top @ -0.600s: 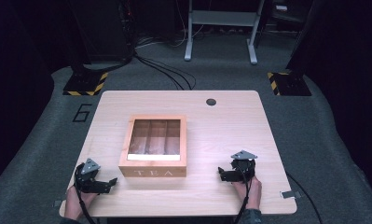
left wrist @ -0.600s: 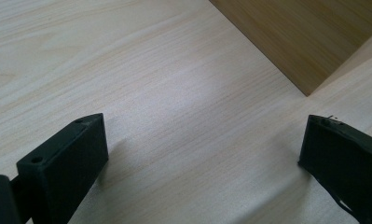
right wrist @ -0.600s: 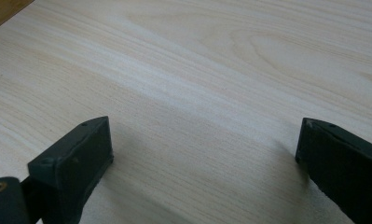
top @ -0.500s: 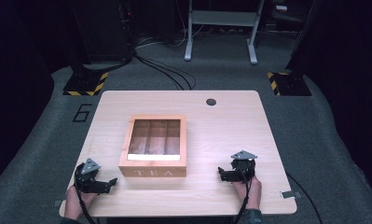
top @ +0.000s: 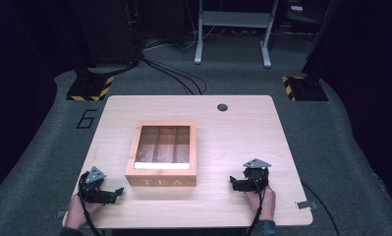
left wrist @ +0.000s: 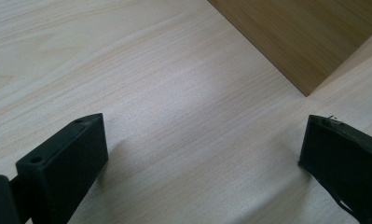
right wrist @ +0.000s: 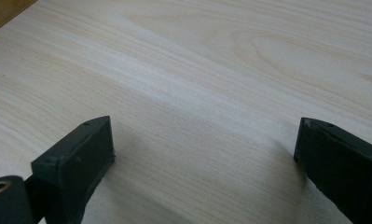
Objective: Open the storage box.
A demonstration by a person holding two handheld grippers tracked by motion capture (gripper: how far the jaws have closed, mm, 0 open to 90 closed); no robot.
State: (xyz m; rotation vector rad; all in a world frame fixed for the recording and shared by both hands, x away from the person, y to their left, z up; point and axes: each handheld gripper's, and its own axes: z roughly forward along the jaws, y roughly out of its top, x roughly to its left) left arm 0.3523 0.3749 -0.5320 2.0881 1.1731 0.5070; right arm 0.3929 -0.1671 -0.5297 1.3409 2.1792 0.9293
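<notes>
Your left gripper [top: 116, 191] rests low over the table [top: 242, 132] near its front edge, jaws spread wide with only bare wood between them. Its tips point toward the tea box [top: 161, 155], which sits just ahead and to the right of that gripper, close but apart from it. From the left gripper view, the box's [left wrist: 305, 37] plain wooden side and near corner stand just beyond the jaws, with pale tabletop [left wrist: 165, 93] filling the gap.

Your right gripper [top: 234, 183] lies on the far side of the box, also near the front edge, its jaws likewise wide apart and holding nothing. It points left toward the box, with a clear strip of table between the two. In the right gripper view, a sliver of the box [right wrist: 4, 11] shows at the upper left, well ahead of the jaws.

Between your two tools, the box stands closed, glass lid [top: 164, 143] up, "TEA" lettered on the side facing you. A hand [top: 264, 202] grips each tool from behind.
</notes>
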